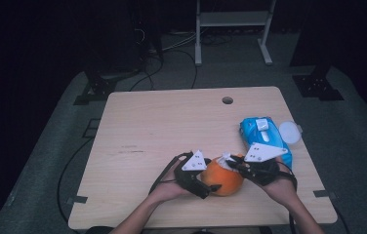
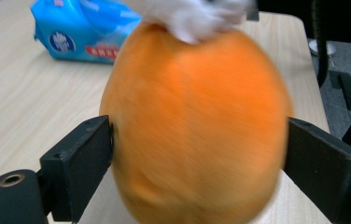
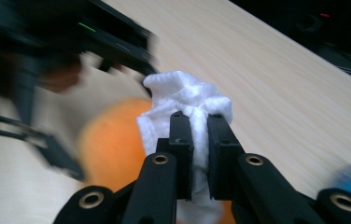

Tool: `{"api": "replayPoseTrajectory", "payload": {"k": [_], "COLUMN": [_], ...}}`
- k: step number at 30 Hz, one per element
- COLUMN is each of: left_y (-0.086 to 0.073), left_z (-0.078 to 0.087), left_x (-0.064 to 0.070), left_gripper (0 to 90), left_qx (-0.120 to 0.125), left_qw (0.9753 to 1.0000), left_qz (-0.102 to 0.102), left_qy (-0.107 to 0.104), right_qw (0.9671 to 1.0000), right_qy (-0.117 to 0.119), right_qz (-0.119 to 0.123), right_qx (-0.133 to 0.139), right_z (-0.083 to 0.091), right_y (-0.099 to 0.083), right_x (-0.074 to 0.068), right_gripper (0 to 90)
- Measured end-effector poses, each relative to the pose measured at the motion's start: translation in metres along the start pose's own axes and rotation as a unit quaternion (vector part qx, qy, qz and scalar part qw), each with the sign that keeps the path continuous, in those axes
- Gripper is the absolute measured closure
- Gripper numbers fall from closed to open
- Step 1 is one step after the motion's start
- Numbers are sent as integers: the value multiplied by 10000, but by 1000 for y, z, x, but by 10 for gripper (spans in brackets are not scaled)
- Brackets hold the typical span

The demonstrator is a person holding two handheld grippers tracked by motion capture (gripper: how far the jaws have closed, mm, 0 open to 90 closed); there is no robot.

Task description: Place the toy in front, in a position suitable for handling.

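Low and centre in the high view, the wooden table [image 1: 147, 122] carried the orange [image 1: 224, 179], clamped by the left gripper [image 1: 210, 187]. The right gripper [image 3: 200, 140] pinched a white wipe [image 3: 187, 100] against its top: wiping under way, more strokes probably needed.

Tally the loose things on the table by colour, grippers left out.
Orange: 1, the orange fruit
White: 2, the wipe and the round lid
Blue: 1, the wipes pack
Total: 4
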State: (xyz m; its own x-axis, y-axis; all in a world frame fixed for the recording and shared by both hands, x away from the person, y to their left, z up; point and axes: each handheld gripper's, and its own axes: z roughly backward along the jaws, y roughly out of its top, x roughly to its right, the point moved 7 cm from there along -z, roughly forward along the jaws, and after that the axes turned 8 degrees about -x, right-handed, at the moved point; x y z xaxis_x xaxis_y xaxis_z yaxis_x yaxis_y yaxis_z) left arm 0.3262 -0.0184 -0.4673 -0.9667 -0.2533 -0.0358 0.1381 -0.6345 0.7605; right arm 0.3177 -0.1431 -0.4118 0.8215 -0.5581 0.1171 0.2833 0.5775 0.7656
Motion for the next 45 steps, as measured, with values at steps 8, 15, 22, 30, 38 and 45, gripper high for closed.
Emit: {"api": "replayPoseTrajectory", "payload": {"k": [8, 15, 22, 30, 38, 45], "left_y": [-12, -18, -28, -12, -28, -26], "left_z": [11, 11, 16, 22, 25, 25], "left_x": [-16, -31, -40, -38, -46, -48], "left_gripper": [305, 282, 310, 176, 312, 262], "left_qx": [116, 226, 203, 647, 399, 493], "left_qw": [9994, 9943, 9925, 9883, 9906, 9906], "left_qz": [317, 1036, 1174, 1319, 1300, 1258], "left_qy": [56, -130, -261, -409, -150, -222], "right_qw": [9999, 9999, 9985, 9996, 9981, 9992], "right_qy": [-121, -7, 281, 69, 279, -29], "right_qz": [87, -37, 406, 5, 441, -23], "right_qx": [-24, -127, -226, -271, -339, -399], "right_z": [1, -4, -16, -14, -24, -19], "right_y": [2, -10, -5, -23, -16, -38], "right_x": [-2, 1, -26, 1, -21, 13], "right_gripper": [817, 818, 815, 815, 812, 812]}}
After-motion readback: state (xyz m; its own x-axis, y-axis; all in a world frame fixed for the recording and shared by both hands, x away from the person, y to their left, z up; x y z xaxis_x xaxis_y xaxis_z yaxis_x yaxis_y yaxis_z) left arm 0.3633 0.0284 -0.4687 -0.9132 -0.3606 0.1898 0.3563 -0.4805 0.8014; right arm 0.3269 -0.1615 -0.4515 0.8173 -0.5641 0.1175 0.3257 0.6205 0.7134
